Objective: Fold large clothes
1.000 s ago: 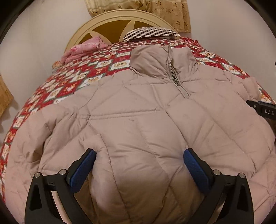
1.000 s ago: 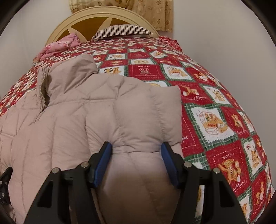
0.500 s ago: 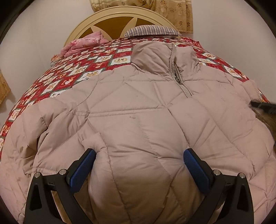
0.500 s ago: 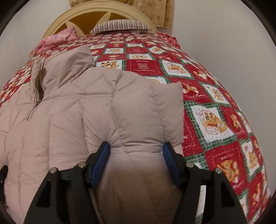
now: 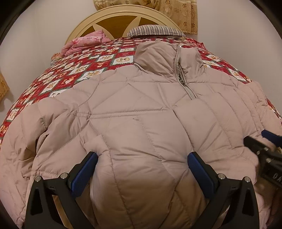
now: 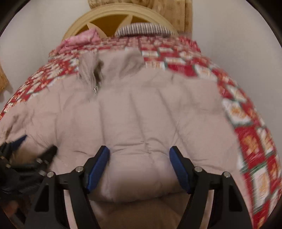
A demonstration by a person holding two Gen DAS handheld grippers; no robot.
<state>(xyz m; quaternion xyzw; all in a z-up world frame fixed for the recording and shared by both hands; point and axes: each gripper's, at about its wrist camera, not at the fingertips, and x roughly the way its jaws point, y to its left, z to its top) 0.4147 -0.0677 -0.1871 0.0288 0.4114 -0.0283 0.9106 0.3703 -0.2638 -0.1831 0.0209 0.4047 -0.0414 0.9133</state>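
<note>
A beige quilted puffer jacket [image 5: 141,109] lies spread front-up on a bed covered by a red patchwork quilt [image 5: 74,74] printed with teddy bears. The left claw [image 5: 141,162] has its blue-padded fingers [image 5: 84,174] set wide apart, with a thick puffed fold of the jacket bulging between them; both pads press into the fabric, so it appears to hold that fold. Ahead of this claw the jacket's zipper [image 5: 179,70] runs up to a raised collar. The right claw [image 6: 139,163] also grips a bunched fold of the jacket [image 6: 141,114] between its blue pads, its fingers somewhat closer together; this view is blurred. Each claw shows at the edge of the other's view, off to the side and close by. Beyond the jacket, at the far end of the bed, sit a striped pillow [image 5: 156,31], a pink bundle of fabric [image 5: 84,42] and a rounded cream headboard [image 5: 123,15].
</note>
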